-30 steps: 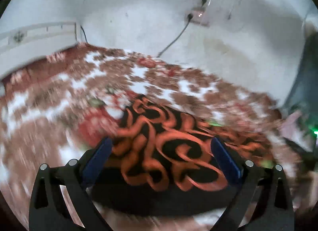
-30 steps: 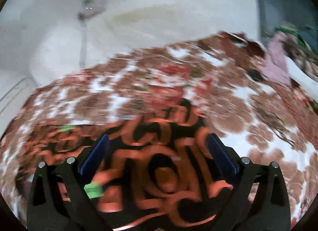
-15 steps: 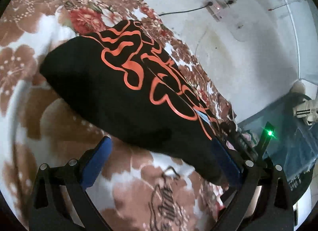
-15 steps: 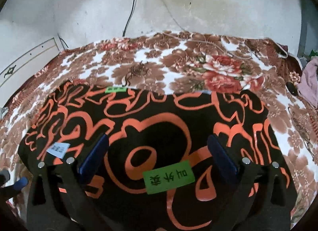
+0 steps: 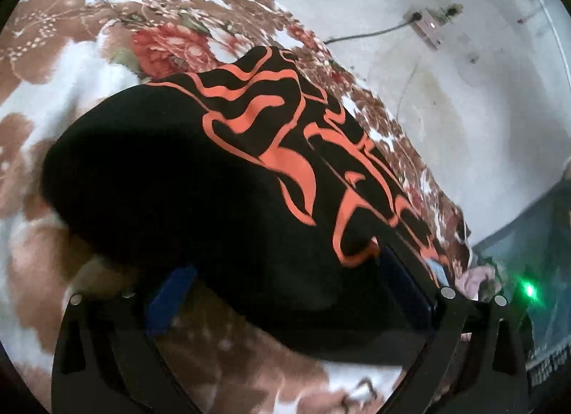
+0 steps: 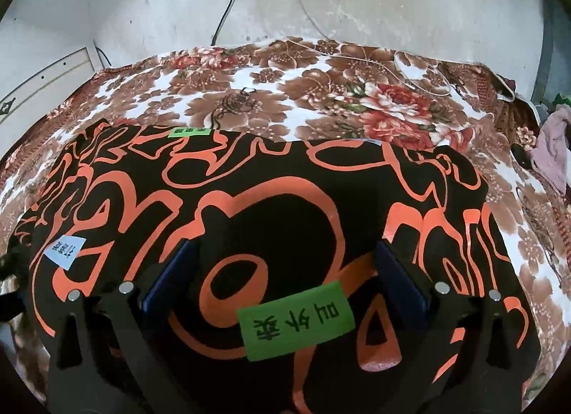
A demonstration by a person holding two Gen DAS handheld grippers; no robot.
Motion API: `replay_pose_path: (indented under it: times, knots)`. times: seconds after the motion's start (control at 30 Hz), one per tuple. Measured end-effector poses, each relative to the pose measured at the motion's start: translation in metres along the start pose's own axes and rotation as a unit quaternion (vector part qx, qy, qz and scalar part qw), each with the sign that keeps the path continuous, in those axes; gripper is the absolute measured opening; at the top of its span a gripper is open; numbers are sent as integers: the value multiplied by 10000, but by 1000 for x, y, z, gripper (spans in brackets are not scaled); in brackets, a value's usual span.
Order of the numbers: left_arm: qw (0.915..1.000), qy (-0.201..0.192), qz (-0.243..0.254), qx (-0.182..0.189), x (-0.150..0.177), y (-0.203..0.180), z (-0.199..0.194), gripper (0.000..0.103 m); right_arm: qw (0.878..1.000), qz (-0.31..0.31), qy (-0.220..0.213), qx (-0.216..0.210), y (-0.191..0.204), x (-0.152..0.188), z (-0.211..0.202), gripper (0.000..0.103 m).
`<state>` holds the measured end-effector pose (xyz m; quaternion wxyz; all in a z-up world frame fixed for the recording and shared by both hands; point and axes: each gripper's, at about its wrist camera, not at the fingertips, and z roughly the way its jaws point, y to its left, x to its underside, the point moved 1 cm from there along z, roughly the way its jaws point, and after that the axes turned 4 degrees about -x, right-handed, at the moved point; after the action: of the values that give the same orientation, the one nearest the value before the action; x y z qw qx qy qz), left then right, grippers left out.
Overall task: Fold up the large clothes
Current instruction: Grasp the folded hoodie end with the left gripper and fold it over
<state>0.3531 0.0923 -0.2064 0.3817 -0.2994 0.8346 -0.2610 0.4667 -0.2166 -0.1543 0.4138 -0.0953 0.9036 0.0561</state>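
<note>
Flat on the floral blanket (image 6: 321,100), the black-and-orange garment (image 6: 271,207) lies folded, both grippers' jaws apart.

Green label (image 6: 295,320) on the black-and-orange garment (image 6: 271,214) reads 叫外卖, upside down

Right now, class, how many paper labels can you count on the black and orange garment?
3: a large green label nearest the right tool, a small green label at the far edge, and a white label at left. Others may be hidden.

Black garment (image 5: 171,178) (orange swirls) between spread left gripper (image 5: 285,292) fingers.
</note>
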Motion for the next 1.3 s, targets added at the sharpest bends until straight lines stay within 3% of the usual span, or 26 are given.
replay_pose_path:
  times: [0.17, 0.3, 0.43, 0.5, 0.57, 0.7, 0.87, 1.1, 1.13, 1.17, 1.2, 1.23, 1.3]
  knots:
    - [9994, -292, -92, 188, -15, -13, 21, 98, 9999, 100, 15, -86, -2, 2, 3, 98]
    - [9981, -296, -256, 471, -34, -21, 41, 98, 9999, 95, 15, -62, 0, 3, 4, 98]
    - [9962, -421, -335, 687, -24, -13, 25, 98, 10000, 84, 10, -24, -1, 4, 6, 99]
    - [9962, -269, -660, 504, -17, 4, 9, 97, 9999, 151, -18, -37, -2, 3, 5, 99]
    - [9924, -248, -964, 728, -9, 22, -15, 95, 9997, 241, -45, -42, -4, 2, 5, 99]
    - [9930, -320, -870, 727, -1, 33, -35, 97, 9997, 244, -29, -34, -5, 2, 6, 99]
    - [9974, -129, -272, 652, -13, 5, 5, 98, 9997, 230, -25, -20, -4, 2, 7, 99]
    - [9953, -245, -238, 906, -32, -13, 39, 97, 9997, 231, -23, -21, -3, 4, 8, 99]
    - [9958, -259, -179, 862, -31, -14, 38, 95, 9998, 219, -23, -11, -3, 4, 8, 99]
    - [9963, -271, -175, 796, -31, -14, 37, 85, 9998, 214, -19, -4, -3, 3, 8, 99]
    - [9969, -245, -252, 698, -32, -11, 37, 67, 9998, 218, -24, 0, -3, 3, 7, 99]
    - [9973, -205, -341, 620, -33, -6, 37, 55, 9998, 206, -31, 25, -2, 4, 8, 99]
    - [9966, -148, -423, 695, -34, 0, 37, 45, 9998, 167, -45, 77, -2, 5, 8, 99]
